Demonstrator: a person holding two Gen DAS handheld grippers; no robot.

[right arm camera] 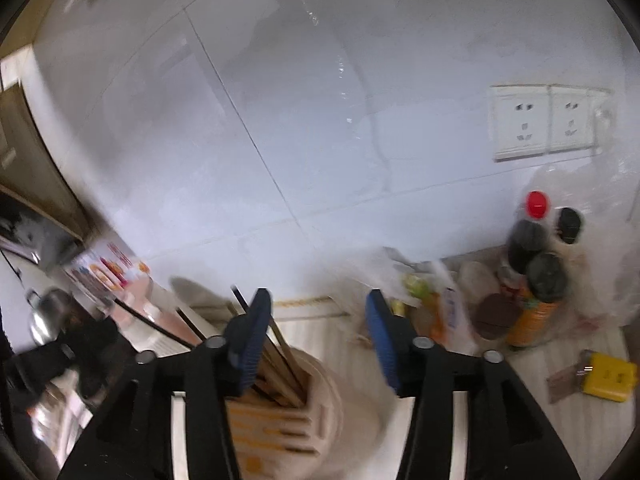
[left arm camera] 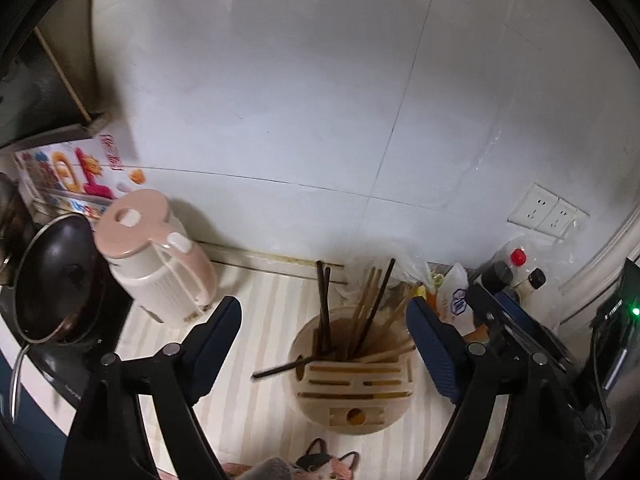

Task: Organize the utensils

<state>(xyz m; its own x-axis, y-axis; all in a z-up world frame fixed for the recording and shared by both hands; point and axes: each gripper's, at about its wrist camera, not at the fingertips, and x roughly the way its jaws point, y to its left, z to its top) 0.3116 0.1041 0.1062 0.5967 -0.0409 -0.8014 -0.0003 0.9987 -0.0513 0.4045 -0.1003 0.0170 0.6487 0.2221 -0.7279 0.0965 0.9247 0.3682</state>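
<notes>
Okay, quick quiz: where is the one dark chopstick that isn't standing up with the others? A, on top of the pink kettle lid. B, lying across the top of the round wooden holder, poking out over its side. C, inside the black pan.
B: the dark chopstick lies across the slotted top of the round wooden utensil holder, its tip jutting past the rim.

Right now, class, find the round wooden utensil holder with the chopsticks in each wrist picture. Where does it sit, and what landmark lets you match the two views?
Left wrist view: the utensil holder sits at lower centre, between the open fingers.
Right wrist view: it sits at lower centre-left, blurred, partly behind the left-side finger.
Shared landmark: the double wall socket, and the red-capped bottle below it.
</notes>
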